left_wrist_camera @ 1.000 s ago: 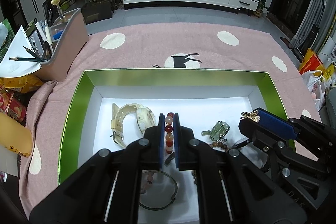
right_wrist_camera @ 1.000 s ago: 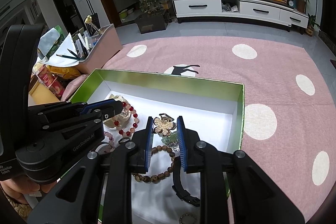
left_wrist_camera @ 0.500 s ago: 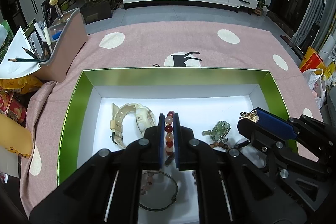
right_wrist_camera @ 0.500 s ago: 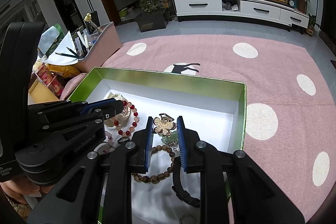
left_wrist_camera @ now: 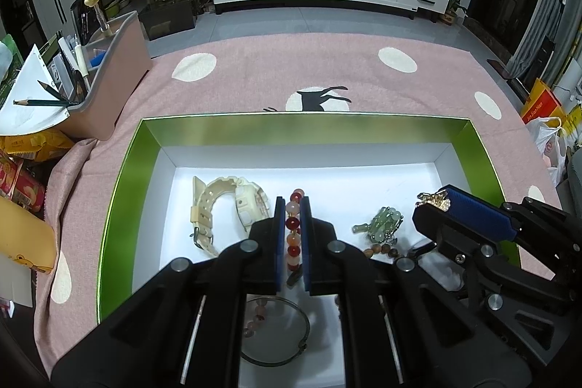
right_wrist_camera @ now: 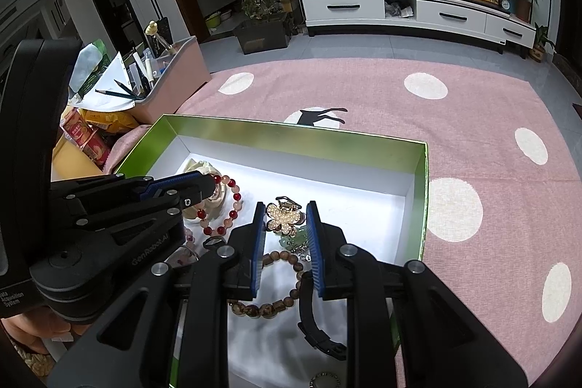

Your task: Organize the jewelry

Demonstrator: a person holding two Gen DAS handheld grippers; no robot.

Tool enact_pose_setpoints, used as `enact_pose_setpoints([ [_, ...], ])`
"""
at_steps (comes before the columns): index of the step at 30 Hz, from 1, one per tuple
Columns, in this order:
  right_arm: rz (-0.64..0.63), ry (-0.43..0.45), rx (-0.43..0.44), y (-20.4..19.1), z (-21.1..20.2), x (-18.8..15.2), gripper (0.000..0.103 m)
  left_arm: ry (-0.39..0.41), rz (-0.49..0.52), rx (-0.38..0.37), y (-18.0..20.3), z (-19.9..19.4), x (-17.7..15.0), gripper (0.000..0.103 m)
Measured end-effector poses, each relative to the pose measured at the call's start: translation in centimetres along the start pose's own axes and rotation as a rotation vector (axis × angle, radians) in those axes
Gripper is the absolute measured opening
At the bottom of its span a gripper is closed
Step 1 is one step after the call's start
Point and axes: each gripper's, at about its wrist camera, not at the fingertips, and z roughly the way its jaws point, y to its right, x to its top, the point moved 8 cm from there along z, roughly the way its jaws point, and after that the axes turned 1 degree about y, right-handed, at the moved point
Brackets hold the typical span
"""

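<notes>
A green box (left_wrist_camera: 254, 130) with a white floor holds the jewelry. My left gripper (left_wrist_camera: 292, 206) is shut on a red and pink bead bracelet (left_wrist_camera: 293, 223), whose loop hangs over a cream watch (left_wrist_camera: 225, 202). My right gripper (right_wrist_camera: 285, 210) is shut on a gold flower hair clip (right_wrist_camera: 284, 220) above the box's right half. Under it lie a green jade charm (left_wrist_camera: 385, 222), a brown bead bracelet (right_wrist_camera: 269, 306) and a black watch band (right_wrist_camera: 313, 326). A thin metal bangle (left_wrist_camera: 287, 351) lies near the front.
The box sits on a pink cloth with white dots (left_wrist_camera: 291, 68). A pink organizer with pencils and paper (left_wrist_camera: 109, 86) stands at the left, snack packs (left_wrist_camera: 22, 177) beside it. A plastic bag (left_wrist_camera: 549, 140) is at the right edge.
</notes>
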Motion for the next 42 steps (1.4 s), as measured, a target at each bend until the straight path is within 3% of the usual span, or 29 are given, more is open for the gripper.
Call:
enact_pose_setpoints([
  [16,0.004,-0.006,-0.005,0.1,-0.1,-0.1,0.022,-0.004,0.004,0.008,-0.3,0.1,-0.3,0.008],
  [18,0.001,0.004,-0.007,0.1,-0.6,-0.1,0.022,0.003,0.01,0.009,-0.3,-0.4,-0.3,0.012],
  [19,-0.002,0.01,-0.006,0.0,-1.0,0.0,0.022,0.006,0.014,0.011,-0.3,-0.6,-0.2,0.021],
  [20,-0.006,0.015,-0.007,-0.1,-1.5,0.1,0.025,0.011,0.017,0.013,-0.4,-1.0,-0.2,0.033],
  [22,-0.015,0.026,-0.016,-0.2,-2.5,0.2,0.035,0.027,0.024,0.019,-0.5,-1.9,-0.1,0.042],
  [25,-0.031,0.043,-0.034,-0.4,-4.4,0.5,0.052,0.055,0.025,0.033,-1.2,-3.9,0.2,0.065],
  [27,-0.028,0.054,-0.055,-0.3,-5.7,0.9,0.075,0.066,0.024,0.044,-1.5,-5.2,0.4,0.076],
  [31,0.003,0.047,-0.097,0.1,-8.3,1.6,0.097,0.078,0.024,0.084,-2.4,-8.1,0.9,0.098],
  [32,0.012,0.036,-0.106,0.3,-8.7,1.7,0.102,0.077,0.018,0.101,-2.9,-9.0,1.0,0.101],
  [38,-0.009,0.022,-0.188,-0.1,-11.5,2.2,0.102,0.092,0.009,0.155,-3.6,-13.1,1.8,0.101],
  [42,-0.015,0.041,-0.189,-0.3,-13.2,2.6,0.102,0.107,0.007,0.144,-3.4,-15.3,2.0,0.101],
])
